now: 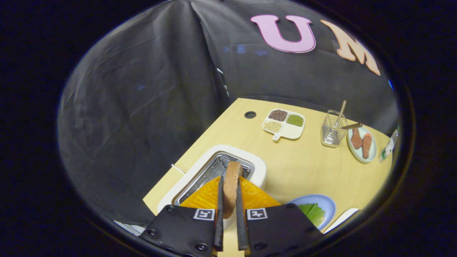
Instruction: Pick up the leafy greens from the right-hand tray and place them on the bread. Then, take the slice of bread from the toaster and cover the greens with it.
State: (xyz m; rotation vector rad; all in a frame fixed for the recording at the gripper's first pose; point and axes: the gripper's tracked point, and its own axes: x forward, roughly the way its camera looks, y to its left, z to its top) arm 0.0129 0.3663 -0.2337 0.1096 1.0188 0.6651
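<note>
My gripper (230, 194) is shut on a brown slice of bread (232, 185), held edge-on between both fingers just above the white toaster (200, 167). The slice stands clear of the toaster's metal slot (214, 169). To the right of the fingers lies a pale blue plate (326, 203) with the leafy greens (312, 212) on it; whatever lies under the greens is hidden by the gripper body.
On the wooden table (303, 167) beyond stand a white divided dish of grains (284, 123), a wire basket with utensils (334, 132), a plate with brown drumsticks (362, 144) and a bottle (387, 148). A white tray edge (341, 219) shows beside the blue plate. A cable hole (250, 114) is near the table's far edge.
</note>
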